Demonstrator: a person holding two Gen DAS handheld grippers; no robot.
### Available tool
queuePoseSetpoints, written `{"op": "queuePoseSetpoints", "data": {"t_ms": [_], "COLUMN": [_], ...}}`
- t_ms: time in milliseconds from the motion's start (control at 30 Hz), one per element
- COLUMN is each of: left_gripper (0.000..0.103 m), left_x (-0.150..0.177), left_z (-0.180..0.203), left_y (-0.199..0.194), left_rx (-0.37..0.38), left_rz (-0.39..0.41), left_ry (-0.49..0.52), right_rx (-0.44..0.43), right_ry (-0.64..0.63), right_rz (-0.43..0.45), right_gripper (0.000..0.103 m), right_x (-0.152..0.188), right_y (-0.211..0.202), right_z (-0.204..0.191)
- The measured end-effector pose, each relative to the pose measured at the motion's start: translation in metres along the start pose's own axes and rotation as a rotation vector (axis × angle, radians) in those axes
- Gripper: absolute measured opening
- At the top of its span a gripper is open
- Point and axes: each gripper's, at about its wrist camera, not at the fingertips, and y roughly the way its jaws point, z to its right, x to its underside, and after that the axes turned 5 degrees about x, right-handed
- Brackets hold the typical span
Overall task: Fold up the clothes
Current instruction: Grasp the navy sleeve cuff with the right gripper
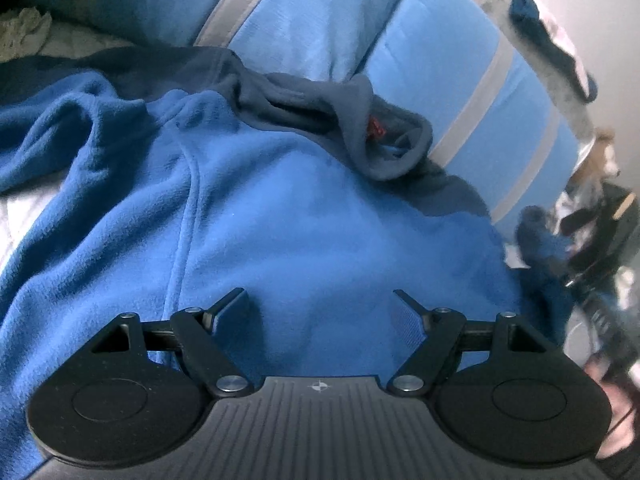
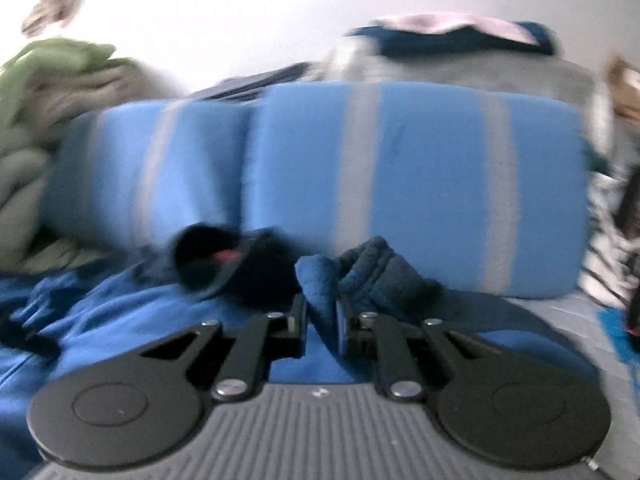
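Black jaws of the left gripper (image 1: pixel 320 304) were seen standing wide apart, with nothing between them, hovering just above the broad back of the blue fleece (image 1: pixel 300 216). That garment was spread over the bed, its dark navy collar (image 1: pixel 352 128) crumpled against the striped blue cushions (image 1: pixel 472 112) behind it.

In the right wrist view, the right gripper (image 2: pixel 320 312) was drawn narrow and clamped on a fold of the fleece's sleeve (image 2: pixel 320 280), with a bunched navy cuff (image 2: pixel 384 268) standing up just beyond the fingertips. The whole view was smeared by motion blur.

The step was judged to be the folding of a sleeve across the body. Only a thin pinch of cloth appeared to be held, so it could be lost if the sleeve were dragged quickly against the fleece's own nap. With the body left unpinned by the open left gripper, the whole garment could be pulled askew, or the collar rucked further into the cushions. Heaps of other laundry (image 2: pixel 36 92) lay near enough to be snagged.
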Motion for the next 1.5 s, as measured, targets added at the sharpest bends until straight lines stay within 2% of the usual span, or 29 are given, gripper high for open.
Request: {"op": "queuePoseSetpoints", "data": {"t_ms": [167,300,500,667,767,800,867,900,933,1067,1200,1367,1500], "left_gripper": [0.076,0.076,0.076,0.076,0.076,0.076,0.076,0.076,0.076,0.076,0.076,0.076,0.076], "left_x": [0.003,0.003,-0.005,-0.010,-0.010,-0.009,-0.008,-0.008,-0.007,-0.005,0.000,0.006,0.010], "left_z": [-0.005,-0.007,-0.013,-0.023,-0.025,-0.025,-0.025,-0.026,-0.026,-0.027,-0.026,-0.025,-0.025], "left_y": [-0.003,-0.005,-0.010,-0.018,-0.019,-0.017,-0.013,-0.010,-0.008,0.000,0.006,0.009,0.009], "left_rx": [0.063,0.104,0.157,0.182,0.223,0.238,0.267,0.267,0.266,0.256,0.263,0.297,0.326], "left_rz": [-0.005,-0.010,0.033,0.068,0.065,0.058,0.033,0.022,0.011,-0.023,-0.068,-0.105,-0.128], "left_ry": [-0.042,-0.085,-0.153,-0.253,-0.283,-0.285,-0.282,-0.279,-0.275,-0.262,-0.263,-0.286,-0.322], "right_rx": [-0.149,-0.248,-0.344,-0.371,-0.405,-0.427,-0.468,-0.483,-0.495,-0.505,-0.462,-0.439,-0.479], "right_ry": [-0.190,-0.275,-0.360,-0.414,-0.434,-0.441,-0.459,-0.478,-0.497,-0.567,-0.648,-0.643,-0.594], "right_rz": [-0.016,-0.058,-0.090,-0.106,-0.126,-0.130,-0.134,-0.124,-0.112,-0.075,-0.056,-0.064,-0.100], "right_gripper": [0.015,0.015,0.015,0.016,0.027,0.050,0.071,0.089,0.094,0.099,0.099,0.099,0.097], "right_x": [0.010,0.022,0.035,0.043,0.048,0.049,0.050,0.050,0.050,0.051,0.052,0.053,0.051], "right_y": [-0.006,-0.009,-0.014,-0.014,-0.014,-0.016,-0.020,-0.023,-0.027,-0.036,-0.035,-0.028,-0.024], "right_z": [-0.068,-0.103,-0.123,-0.127,-0.129,-0.130,-0.131,-0.132,-0.132,-0.131,-0.125,-0.118,-0.118]}}
